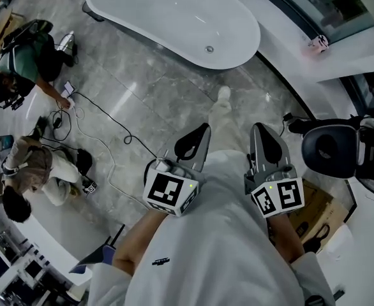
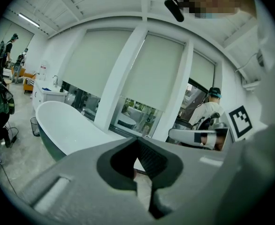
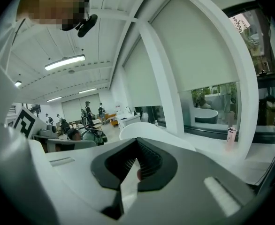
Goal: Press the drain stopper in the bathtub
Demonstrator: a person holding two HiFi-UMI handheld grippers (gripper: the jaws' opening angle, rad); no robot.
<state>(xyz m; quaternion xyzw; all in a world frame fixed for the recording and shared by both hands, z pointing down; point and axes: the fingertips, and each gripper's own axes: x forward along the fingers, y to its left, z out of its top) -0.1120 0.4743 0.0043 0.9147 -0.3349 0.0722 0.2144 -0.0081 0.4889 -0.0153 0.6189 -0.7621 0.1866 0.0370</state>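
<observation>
Right now, both claws are clenched on nothing. The left gripper (image 1: 203,130) and the right gripper (image 1: 258,129) are held close to the chest, each pair of jaws pressed together, tips aimed ahead. The drain stopper (image 1: 209,49) is seen as a small metal disc on the floor of the white bathtub (image 1: 168,11), well apart from both grippers.

The tub probably has to be approached first. One closed tip is best lowered squarely onto the disc's centre, since glossy enamel invites a skid.

A polished grey marble floor (image 1: 142,88) is crossed by a loose cable (image 1: 127,139), and a crouching person (image 1: 30,59) is busy at the left.
</observation>
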